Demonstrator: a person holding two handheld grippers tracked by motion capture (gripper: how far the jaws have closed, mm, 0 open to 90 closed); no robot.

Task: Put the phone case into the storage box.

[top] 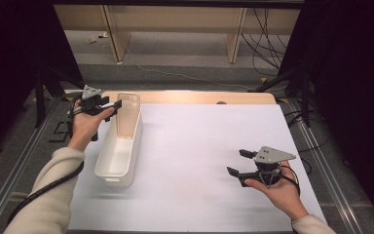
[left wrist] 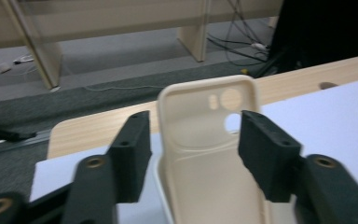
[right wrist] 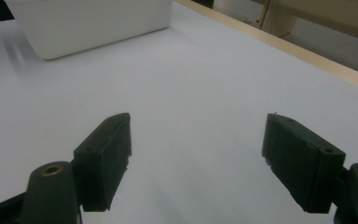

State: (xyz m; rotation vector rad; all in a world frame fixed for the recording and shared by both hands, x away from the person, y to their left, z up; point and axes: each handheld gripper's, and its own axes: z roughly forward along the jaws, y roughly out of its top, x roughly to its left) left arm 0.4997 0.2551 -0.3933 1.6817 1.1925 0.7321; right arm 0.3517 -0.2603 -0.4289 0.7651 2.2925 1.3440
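Observation:
A translucent beige phone case stands upright at the far end of a long white bin, its camera cut-outs at the top. My left gripper is level with the case's upper half, at its left side. In the left gripper view the case rises between the spread jaws of that gripper. A gap shows beside the left jaw, so the pads do not press on it. My right gripper hovers open over the white sheet at the right, and nothing lies between its jaws.
A white sheet covers the wooden table. The bin lies far from the right gripper. Metal rails run along both table sides. Beyond the table are wooden furniture legs and floor cables.

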